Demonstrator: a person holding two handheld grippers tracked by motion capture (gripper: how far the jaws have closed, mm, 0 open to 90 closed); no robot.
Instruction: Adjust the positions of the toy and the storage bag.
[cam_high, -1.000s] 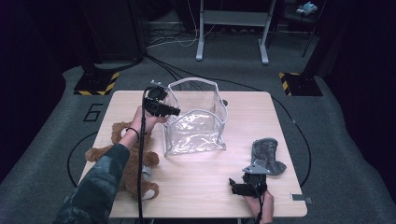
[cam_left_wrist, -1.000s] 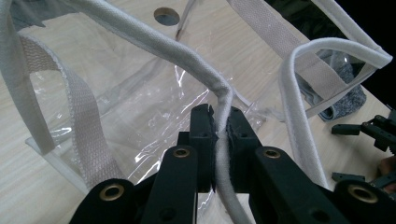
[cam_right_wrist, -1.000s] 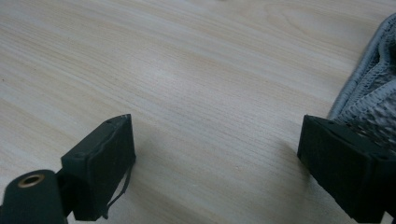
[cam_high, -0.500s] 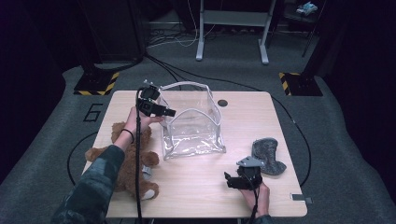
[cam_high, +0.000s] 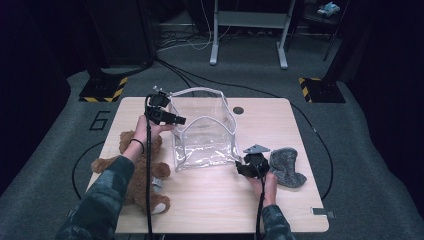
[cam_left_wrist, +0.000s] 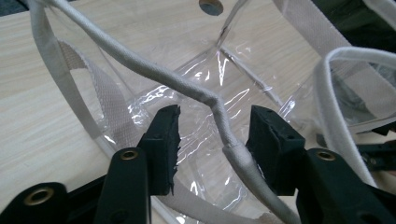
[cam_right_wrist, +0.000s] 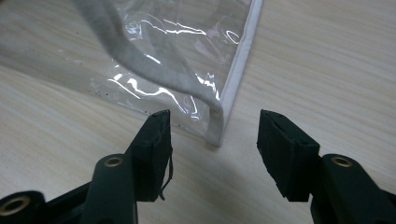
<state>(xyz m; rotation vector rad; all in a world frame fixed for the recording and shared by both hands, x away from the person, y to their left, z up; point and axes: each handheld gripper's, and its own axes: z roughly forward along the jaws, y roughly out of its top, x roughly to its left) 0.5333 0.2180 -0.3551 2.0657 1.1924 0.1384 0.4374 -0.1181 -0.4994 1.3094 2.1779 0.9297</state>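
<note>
Clear bag (cam_high: 205, 132) stands open in middle of high view, on table (cam_high: 310, 125). My left gripper (cam_high: 172, 119) sits at bag's left rim. In left gripper view, white rim cord (cam_left_wrist: 212, 105) runs between its jaws; jaws apart, have just been closing, pads seem not to press cord, hard to be sure. My right gripper (cam_high: 241, 170) at bag's lower right corner (cam_right_wrist: 215, 135); jaws apart, have just been closing, corner just ahead, not touched. Teddy bear (cam_high: 132, 172) at lower left. Grey cloth (cam_high: 287, 167) at right.

Clear bag (cam_high: 205, 135) mid-table, stuffed bear (cam_high: 137, 172) to its left by my left gripper (cam_high: 177, 120), cloth (cam_high: 287, 167) right of my right gripper (cam_high: 242, 169)
</note>
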